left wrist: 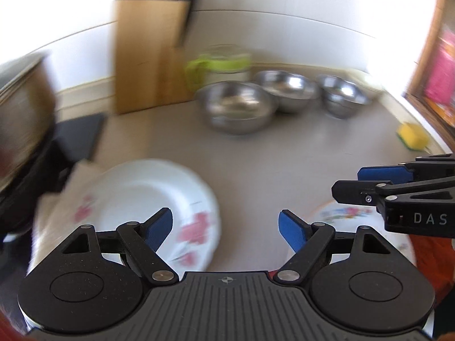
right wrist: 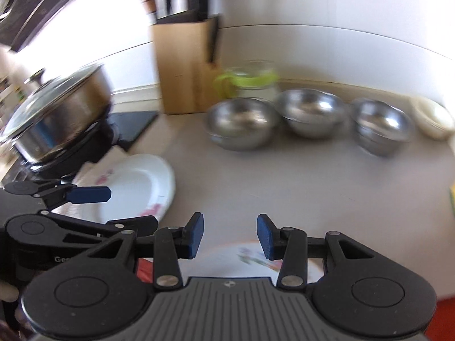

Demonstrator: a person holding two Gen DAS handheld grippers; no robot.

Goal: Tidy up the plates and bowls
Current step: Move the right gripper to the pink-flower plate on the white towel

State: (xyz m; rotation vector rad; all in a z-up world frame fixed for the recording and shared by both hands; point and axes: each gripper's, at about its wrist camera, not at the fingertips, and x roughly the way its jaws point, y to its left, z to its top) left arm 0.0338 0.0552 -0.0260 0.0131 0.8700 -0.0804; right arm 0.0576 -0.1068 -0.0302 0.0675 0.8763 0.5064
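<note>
A white plate with pink flowers lies on the counter at the front left; it also shows in the right wrist view. My left gripper is open and empty, just right of that plate and above it. A second flowered plate lies under my right gripper, which is open and empty; this plate shows in the left wrist view. Three steel bowls stand in a row at the back. A pale bowl stack stands to their right.
A lidded steel pot sits on a black cooktop at the left. A wooden knife block and a glass jug with green handle stand at the back wall. A yellow sponge lies at the right.
</note>
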